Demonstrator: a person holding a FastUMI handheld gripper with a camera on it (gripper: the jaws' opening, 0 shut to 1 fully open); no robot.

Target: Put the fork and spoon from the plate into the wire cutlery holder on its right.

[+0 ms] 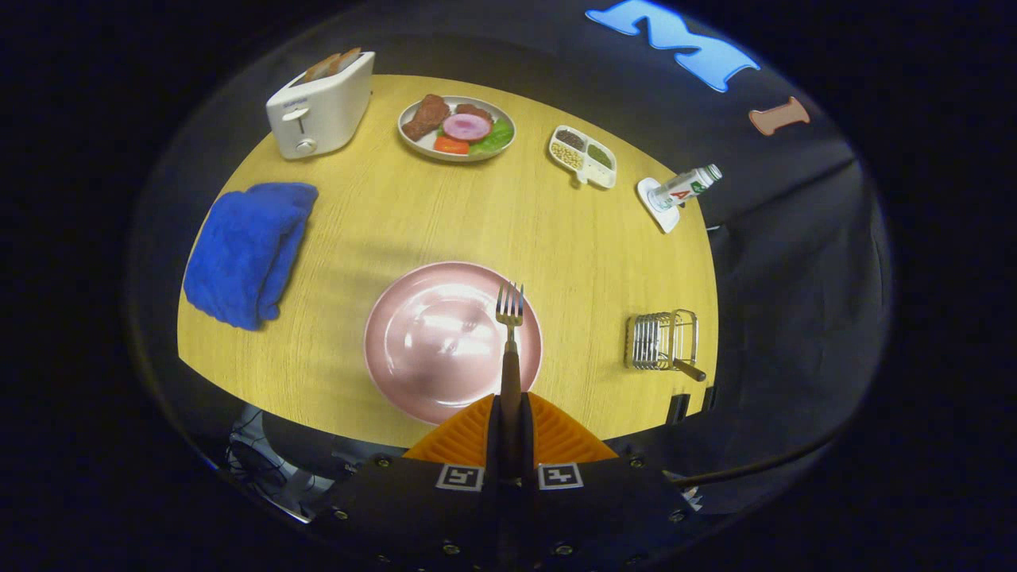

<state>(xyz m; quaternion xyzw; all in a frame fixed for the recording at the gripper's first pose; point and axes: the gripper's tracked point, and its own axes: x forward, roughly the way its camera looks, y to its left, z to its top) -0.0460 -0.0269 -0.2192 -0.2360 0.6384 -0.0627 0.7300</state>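
Note:
My gripper (510,413) is shut on the dark handle of a fork (509,311), whose metal tines point forward, away from the fingers. The fork hangs above the right part of a pink plate (429,334), which lies bare on the wooden table just ahead of the fingers. To the right of the plate, near the table's right edge, stands the wire cutlery holder (661,340). A dark handle (690,369) sticks out of the holder's near side; what it belongs to I cannot tell.
A blue towel (246,250) lies left of the plate. At the back stand a white toaster (319,111), a plate of food (457,127), a divided dish of seeds (582,156) and a small bottle (685,187) on a white coaster.

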